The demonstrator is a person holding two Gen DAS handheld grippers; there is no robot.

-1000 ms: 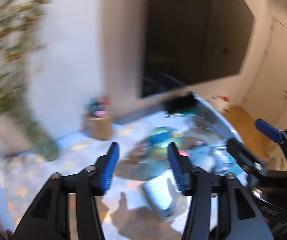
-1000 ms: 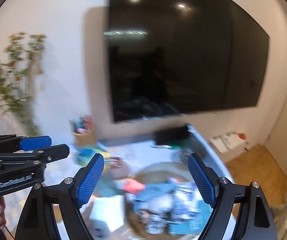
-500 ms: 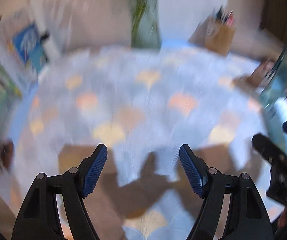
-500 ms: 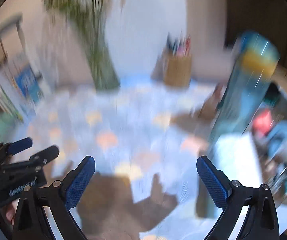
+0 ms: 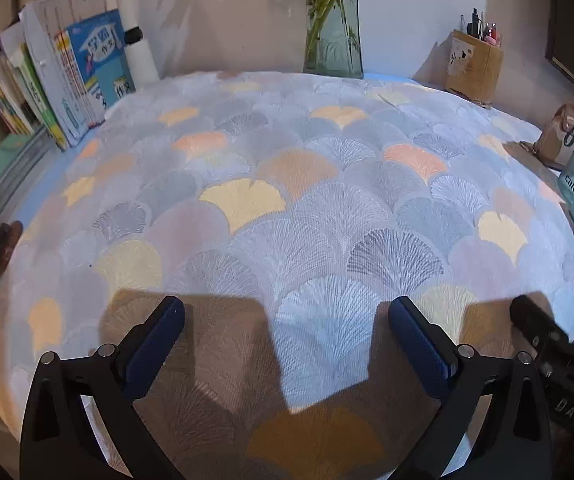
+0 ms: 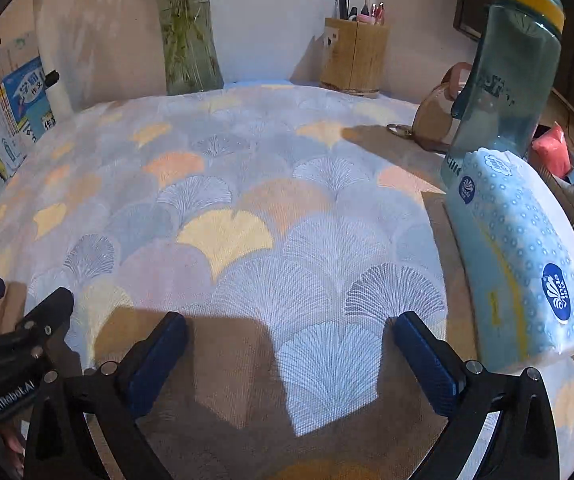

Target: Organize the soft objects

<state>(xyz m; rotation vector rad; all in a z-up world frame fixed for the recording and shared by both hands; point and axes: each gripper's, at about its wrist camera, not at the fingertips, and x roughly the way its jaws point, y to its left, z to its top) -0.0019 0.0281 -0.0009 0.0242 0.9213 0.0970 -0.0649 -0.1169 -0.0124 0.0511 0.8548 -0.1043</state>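
Both grippers hang over the leaf-print tablecloth (image 5: 295,184) with nothing in them. The left gripper (image 5: 287,328) has just been opening its jaws and now they're spread wide; the right gripper (image 6: 287,340) is gaping too. The tissue pack (image 6: 527,256) lies right of it, touching the water bottle (image 6: 507,72). Vase (image 5: 333,20) and pen holder (image 6: 354,56) stand at the back.

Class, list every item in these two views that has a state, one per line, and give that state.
Left hand-held gripper: open, jaws just widened, nothing between them.
Right hand-held gripper: open, nothing between them.
Tissue pack: sealed, lying flat.
Water bottle: upright, lid closed.
Vase: upright, holding stems.
Pen holder: upright, holding pens.
Books: standing, closed.
Tablecloth: spread flat.
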